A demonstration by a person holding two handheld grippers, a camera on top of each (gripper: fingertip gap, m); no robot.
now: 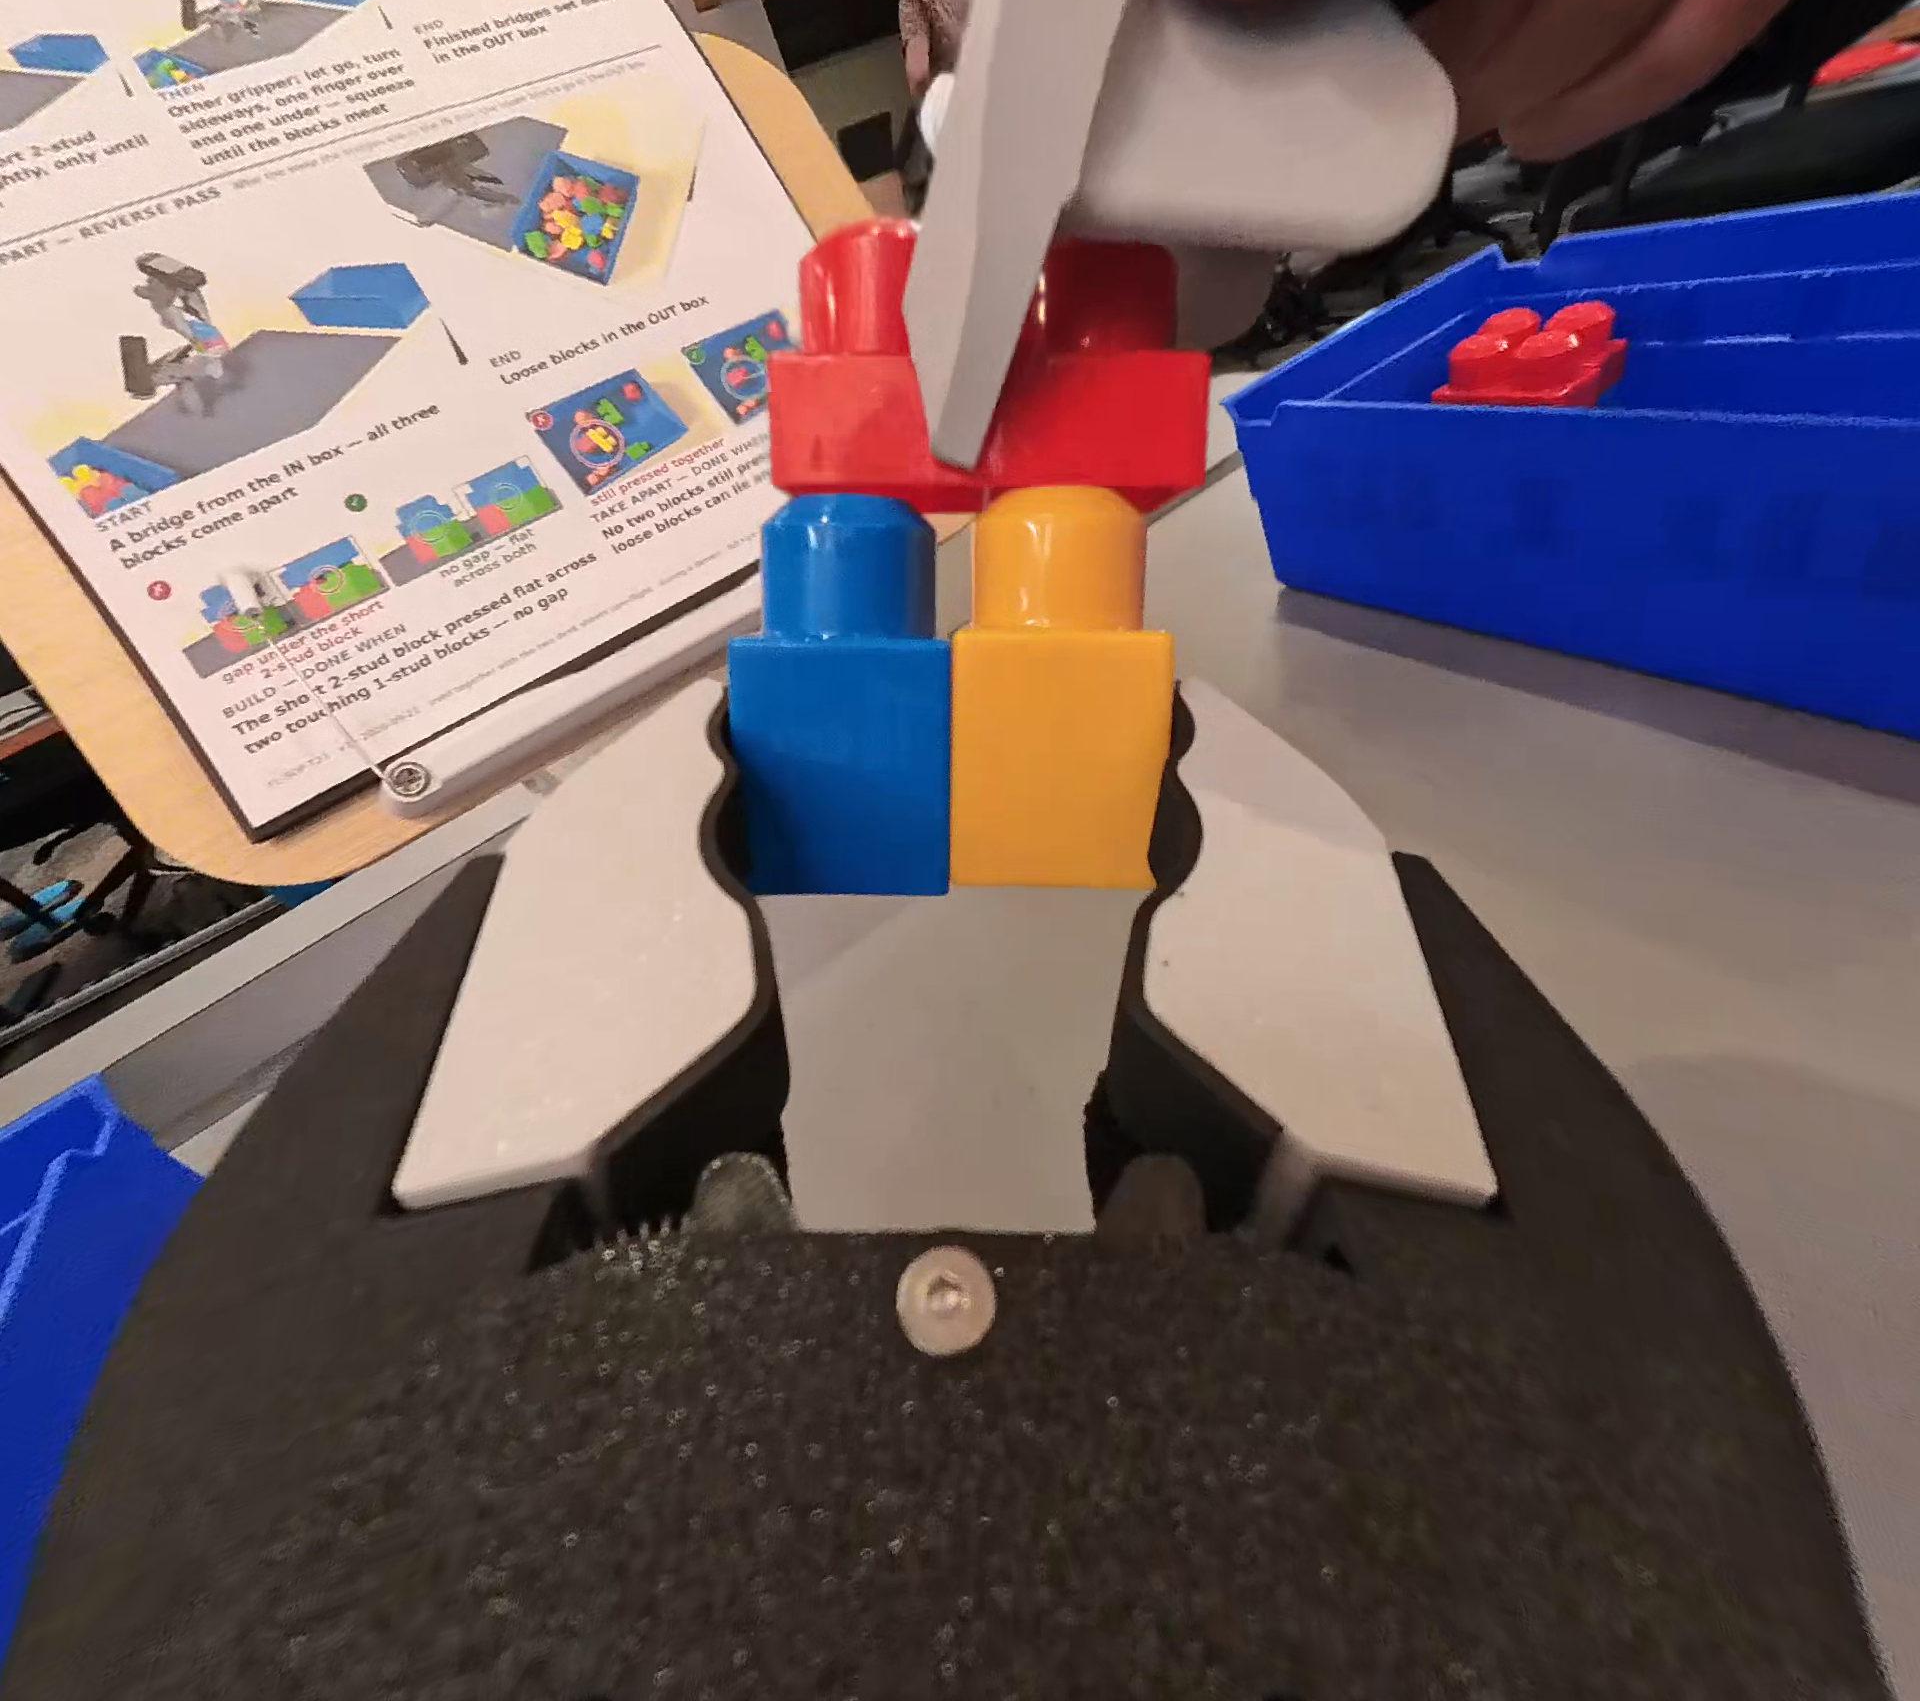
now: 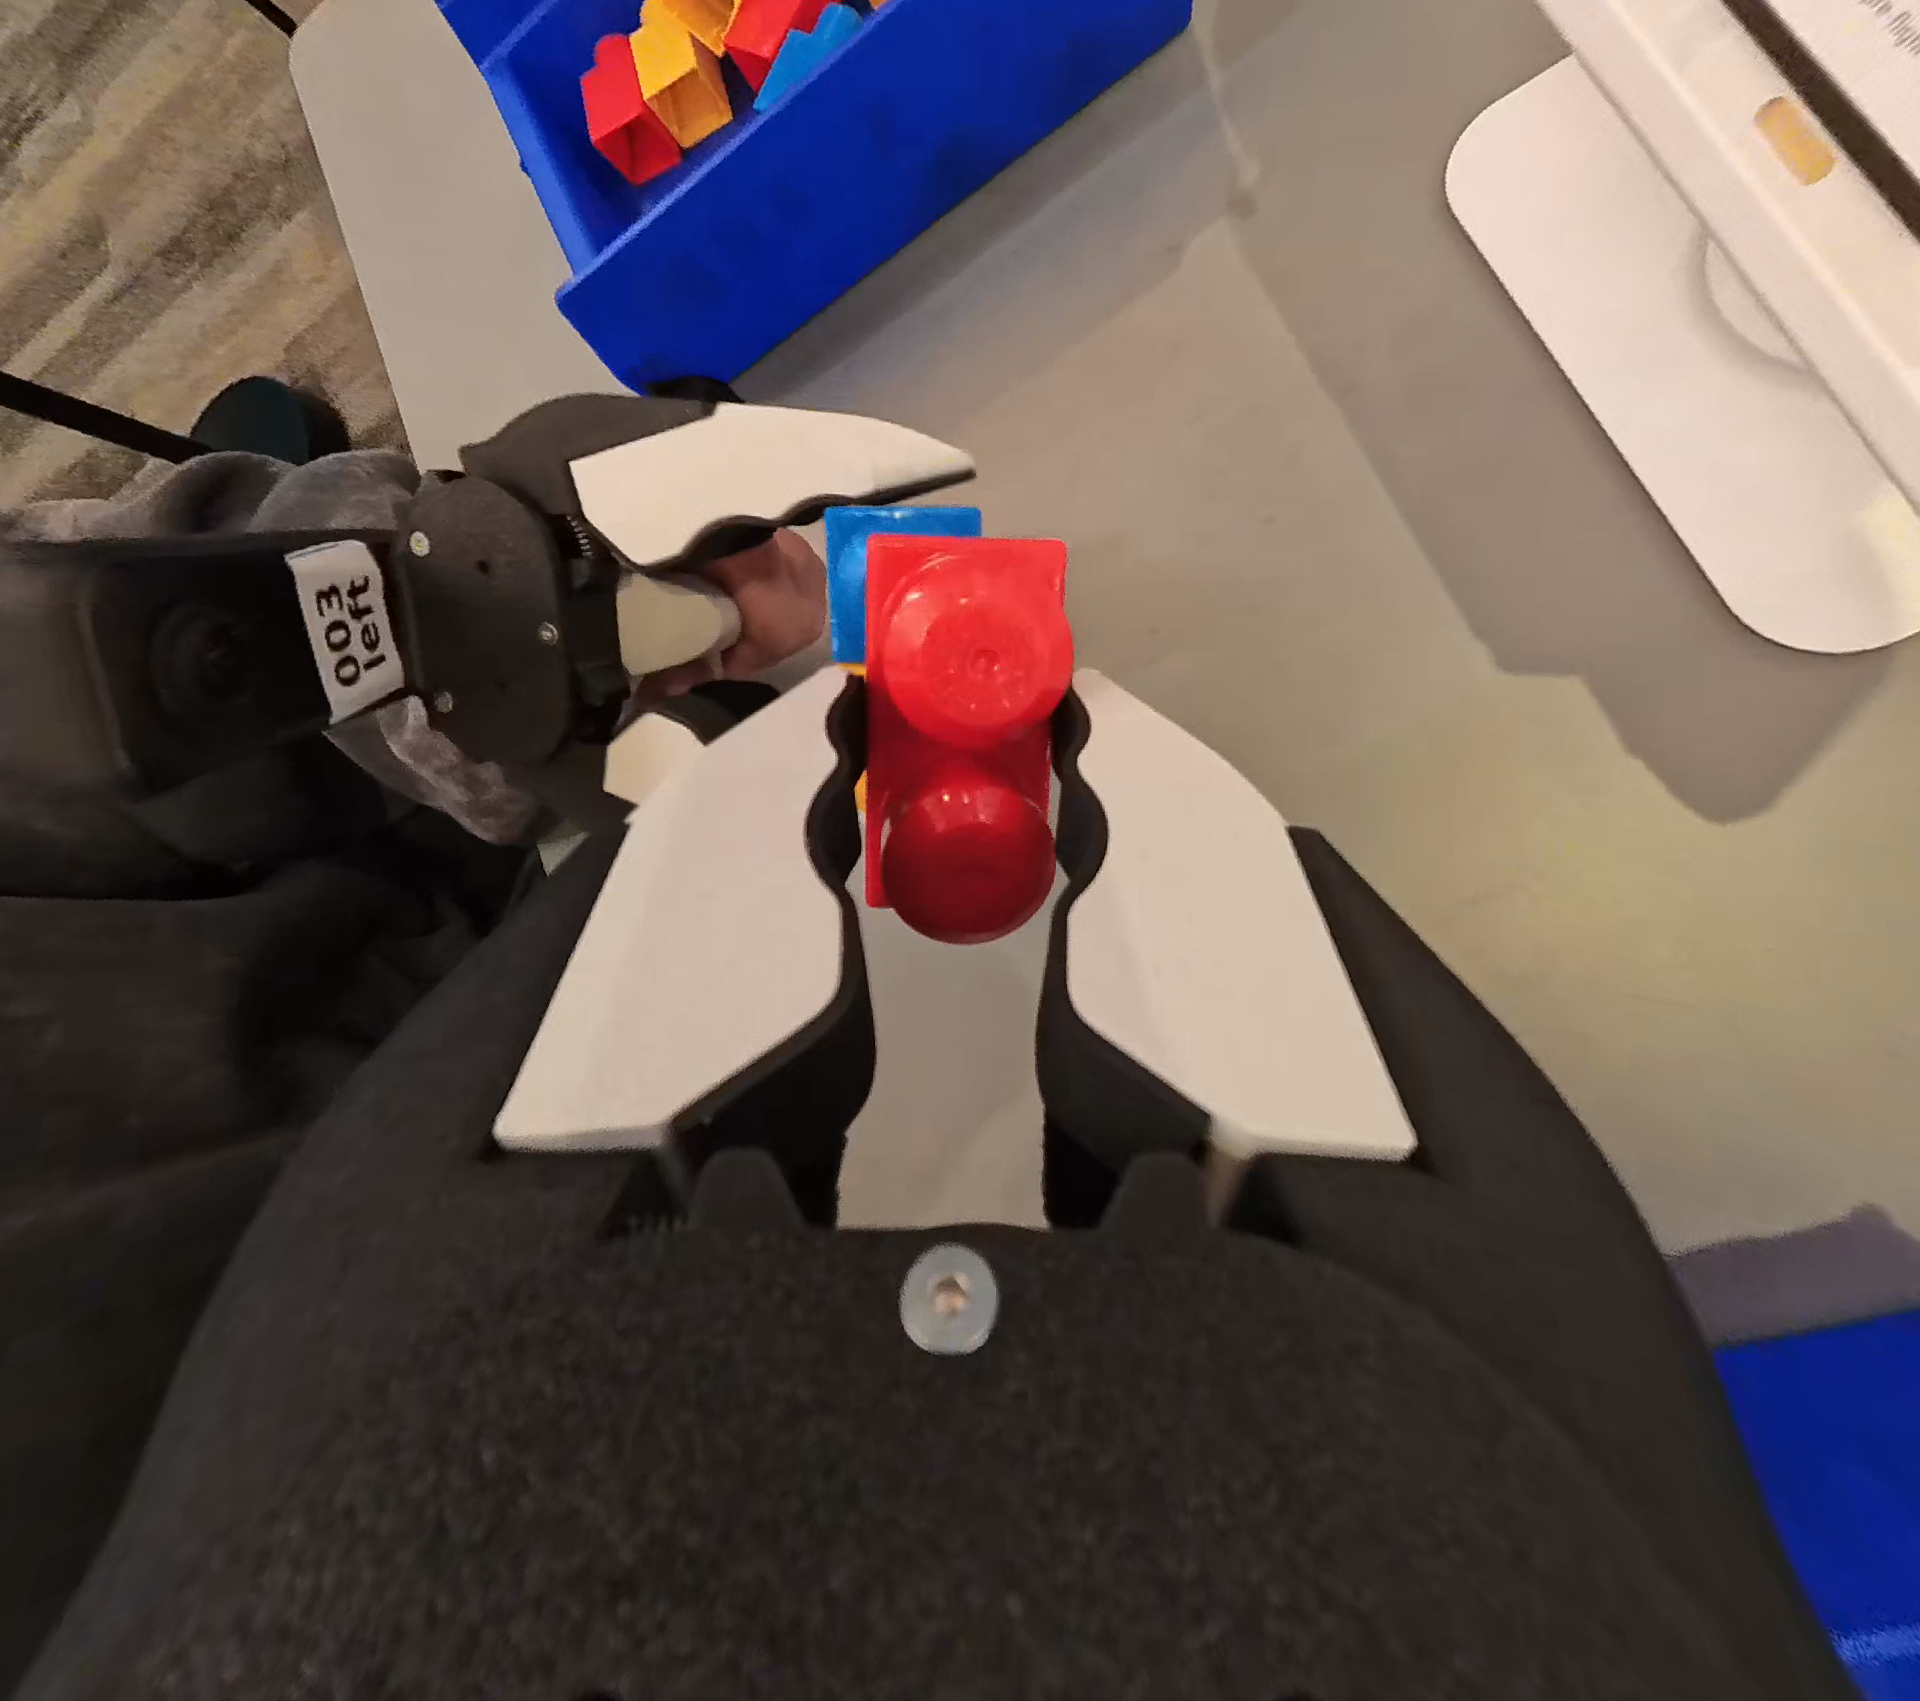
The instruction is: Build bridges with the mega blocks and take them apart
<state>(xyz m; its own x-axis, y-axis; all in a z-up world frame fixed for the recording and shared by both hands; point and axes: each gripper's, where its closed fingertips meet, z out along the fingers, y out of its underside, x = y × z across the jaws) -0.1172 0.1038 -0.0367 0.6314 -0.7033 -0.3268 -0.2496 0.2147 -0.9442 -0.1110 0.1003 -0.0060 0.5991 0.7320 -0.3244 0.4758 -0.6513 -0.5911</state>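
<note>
My left gripper (image 1: pixel 951 768) is shut on a blue one-stud block (image 1: pixel 842 758) and a yellow one-stud block (image 1: pixel 1055 747) held side by side, touching. A red two-stud block (image 1: pixel 1101 415) sits over their studs, slightly tilted. My right gripper (image 2: pixel 956 768) comes from above and is shut on the red block (image 2: pixel 966 675); one of its fingers (image 1: pixel 997 197) crosses the red block's front in the left wrist view. In the right wrist view the blue block (image 2: pixel 847 581) peeks out beneath the red one, the yellow block is almost hidden, and the left gripper (image 2: pixel 790 602) shows at the left.
A blue bin (image 2: pixel 831 197) holding several loose coloured blocks stands at the far left of the grey table (image 2: pixel 1247 508). Another blue bin (image 1: pixel 1621 529) at the right holds a red block (image 1: pixel 1527 363). An instruction sheet on a stand (image 1: pixel 364 301) is behind. The tips of both grippers are at nearly the same place.
</note>
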